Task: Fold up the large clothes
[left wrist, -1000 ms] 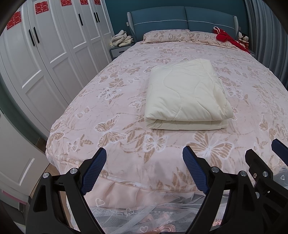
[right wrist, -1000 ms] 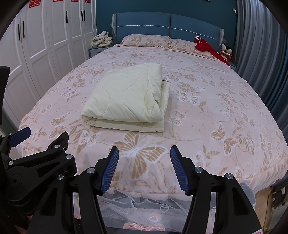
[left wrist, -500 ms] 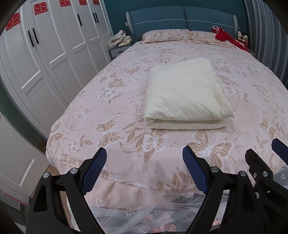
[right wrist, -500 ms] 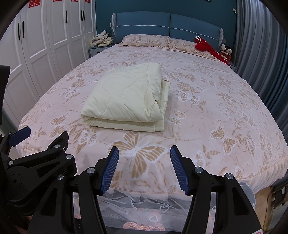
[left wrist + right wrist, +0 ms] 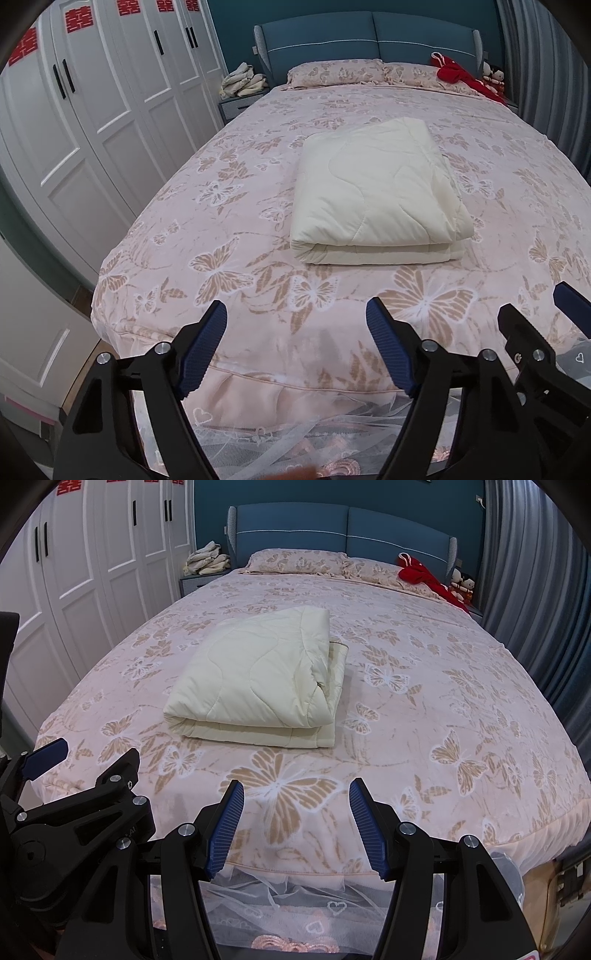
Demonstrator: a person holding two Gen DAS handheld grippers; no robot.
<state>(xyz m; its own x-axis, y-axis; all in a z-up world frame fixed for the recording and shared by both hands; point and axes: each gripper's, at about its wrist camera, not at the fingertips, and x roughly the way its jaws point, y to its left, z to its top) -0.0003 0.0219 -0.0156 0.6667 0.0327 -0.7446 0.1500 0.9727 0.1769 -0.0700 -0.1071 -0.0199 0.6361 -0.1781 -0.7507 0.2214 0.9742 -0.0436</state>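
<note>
While both the left gripper (image 5: 295,347) and right gripper (image 5: 296,821) hang wide and empty off the bed's (image 5: 480,716) foot edge, the folded cream quilt (image 5: 255,683) mid-bed could slump open, since its loose right-hand layers look unevenly stacked.

left wrist: foot of bed (image 5: 258,221), facing headboard | right wrist: same

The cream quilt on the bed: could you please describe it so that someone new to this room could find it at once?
Start at the large bed with the pink butterfly-print cover and blue headboard. In the middle of it lies the cream quilt, folded into a thick rectangular bundle. It is the only plain, pale, unpatterned item there, unlike the red garment by the pillows.
</note>
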